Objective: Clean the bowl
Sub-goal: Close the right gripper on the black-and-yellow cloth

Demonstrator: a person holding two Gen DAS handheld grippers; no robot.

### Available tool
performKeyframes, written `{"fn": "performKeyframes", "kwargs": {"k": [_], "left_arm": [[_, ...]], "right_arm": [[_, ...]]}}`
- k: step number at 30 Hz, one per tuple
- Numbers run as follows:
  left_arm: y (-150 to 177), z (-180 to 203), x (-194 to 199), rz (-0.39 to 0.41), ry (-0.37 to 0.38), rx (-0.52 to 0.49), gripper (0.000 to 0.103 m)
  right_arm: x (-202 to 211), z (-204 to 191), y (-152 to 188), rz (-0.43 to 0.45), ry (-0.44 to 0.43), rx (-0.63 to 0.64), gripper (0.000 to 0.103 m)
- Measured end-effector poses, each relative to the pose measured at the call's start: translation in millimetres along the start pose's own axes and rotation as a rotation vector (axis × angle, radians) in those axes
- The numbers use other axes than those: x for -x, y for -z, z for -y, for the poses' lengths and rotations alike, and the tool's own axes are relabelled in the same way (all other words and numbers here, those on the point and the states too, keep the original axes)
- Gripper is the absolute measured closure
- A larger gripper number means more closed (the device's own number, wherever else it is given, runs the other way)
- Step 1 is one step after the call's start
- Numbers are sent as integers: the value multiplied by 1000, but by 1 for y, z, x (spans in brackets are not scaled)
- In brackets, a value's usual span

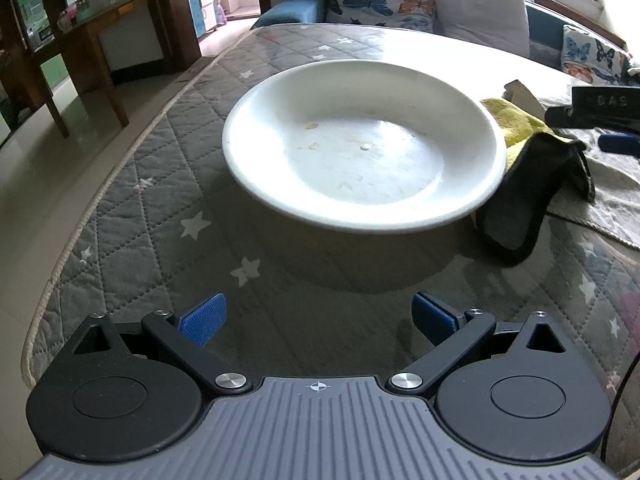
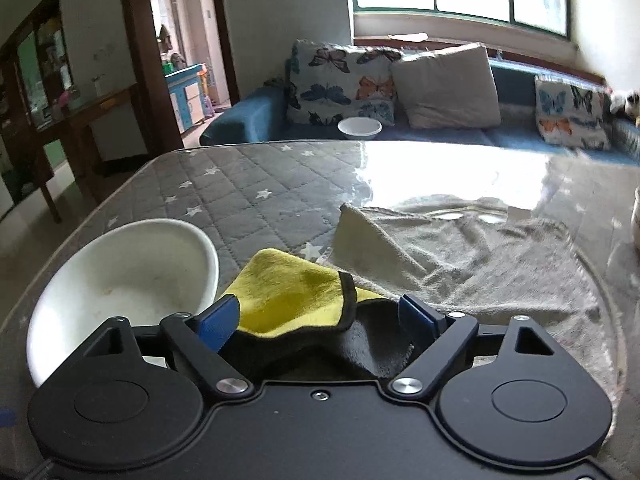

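A wide white bowl [image 1: 362,146] with a few food specks inside sits on the quilted star-patterned table [image 1: 160,208]. My left gripper [image 1: 318,318] is open, a short way in front of the bowl's near rim, with nothing between its blue pads. A yellow and dark grey cloth [image 1: 520,184] lies at the bowl's right side. In the right wrist view the same bowl [image 2: 128,276] is at the lower left. The cloth [image 2: 296,300] lies between the spread fingers of my open right gripper [image 2: 320,318], which is not closed on it. The right gripper's body [image 1: 600,110] shows at the left view's right edge.
A beige towel [image 2: 460,256] is spread on the table to the right of the cloth. A second white bowl [image 2: 359,127] rests on the blue sofa behind the table, among butterfly cushions [image 2: 340,80]. A wooden side table [image 1: 80,52] stands to the left on the floor.
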State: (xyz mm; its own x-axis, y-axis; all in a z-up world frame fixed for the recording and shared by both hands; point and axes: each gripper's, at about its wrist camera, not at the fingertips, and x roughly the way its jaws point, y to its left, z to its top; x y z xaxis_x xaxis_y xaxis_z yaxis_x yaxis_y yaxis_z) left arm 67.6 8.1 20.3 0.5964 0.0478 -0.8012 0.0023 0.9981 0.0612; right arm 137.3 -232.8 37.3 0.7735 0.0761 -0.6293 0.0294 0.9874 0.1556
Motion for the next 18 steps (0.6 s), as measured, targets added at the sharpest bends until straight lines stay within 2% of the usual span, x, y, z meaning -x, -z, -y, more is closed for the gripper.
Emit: {"fn": "performKeyframes", "kwargs": {"k": [11, 14, 18], "left_arm": [[-1, -3, -6, -15, 1, 10, 2], [-1, -4, -7, -18, 2, 12, 2], [0, -5, -8, -22, -2, 16, 2]], "right_arm": [[-25, -3, 7, -70, 9, -4, 23], [-28, -4, 9, -88, 1, -3, 28], [-29, -11, 13, -101, -17, 29, 41]]}}
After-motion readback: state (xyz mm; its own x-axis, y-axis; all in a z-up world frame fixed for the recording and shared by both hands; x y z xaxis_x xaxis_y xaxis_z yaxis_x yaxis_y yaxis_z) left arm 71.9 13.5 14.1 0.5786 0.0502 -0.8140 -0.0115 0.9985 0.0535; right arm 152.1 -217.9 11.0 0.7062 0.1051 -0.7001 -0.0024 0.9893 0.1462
